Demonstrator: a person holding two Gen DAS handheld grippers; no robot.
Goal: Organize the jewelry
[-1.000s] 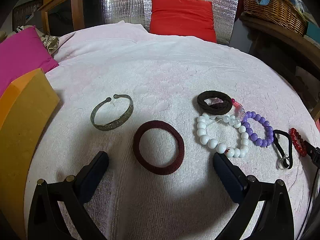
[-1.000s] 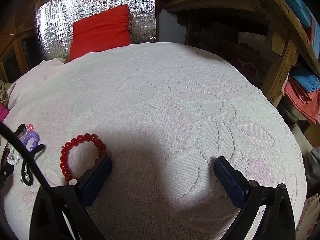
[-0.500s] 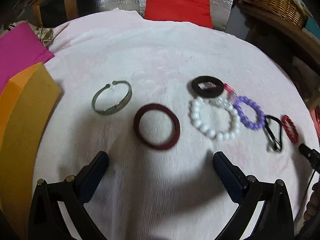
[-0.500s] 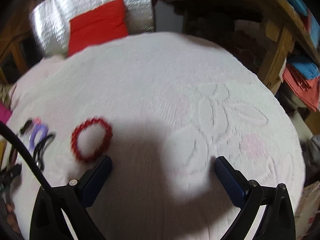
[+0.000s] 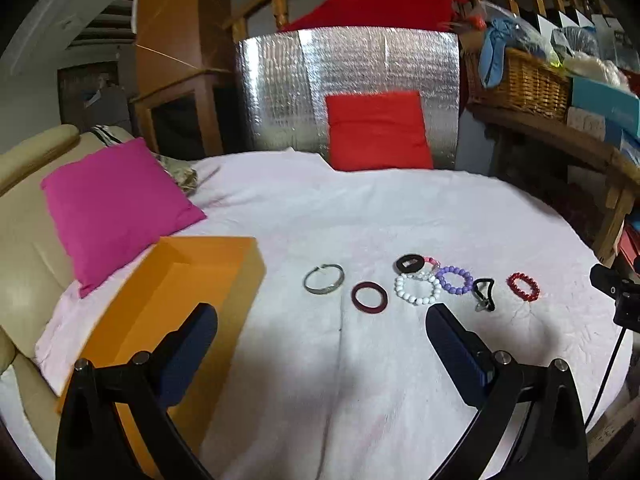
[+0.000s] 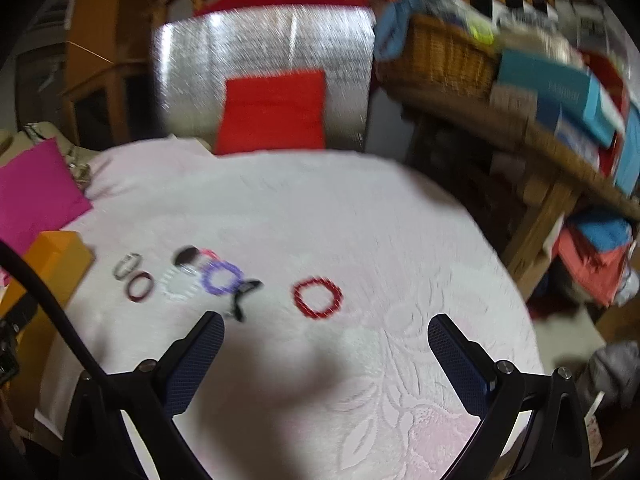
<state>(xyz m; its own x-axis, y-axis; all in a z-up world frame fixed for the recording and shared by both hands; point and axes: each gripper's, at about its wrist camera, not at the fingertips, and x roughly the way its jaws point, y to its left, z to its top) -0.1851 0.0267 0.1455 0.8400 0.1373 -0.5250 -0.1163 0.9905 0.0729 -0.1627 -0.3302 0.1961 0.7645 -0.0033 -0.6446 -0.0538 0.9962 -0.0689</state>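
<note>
Several bracelets lie in a row on the pale pink towel [image 5: 360,216]: a silver cuff [image 5: 324,279], a maroon bangle [image 5: 369,297], a black band [image 5: 409,263], a white bead bracelet [image 5: 417,289], a purple bead bracelet [image 5: 454,280], a black cord loop [image 5: 483,294] and a red bead bracelet [image 5: 523,287]. An open orange box [image 5: 176,300] sits to their left. My left gripper [image 5: 320,344] hangs open well short of the row, holding nothing. My right gripper [image 6: 326,354] is open and empty, nearest the red bead bracelet [image 6: 318,297]. The right wrist view is blurred.
A magenta cushion [image 5: 112,204] lies left of the box, a red cushion [image 5: 378,130] leans on a silver foil panel [image 5: 348,64] at the back. A wooden shelf with a wicker basket [image 5: 516,80] and boxes runs along the right. A black cable [image 6: 52,312] crosses the right view.
Both grippers have pulled back and up from the towel, so the bracelets look smaller and farther and the orange box is in fuller view. No bracelet has moved.
</note>
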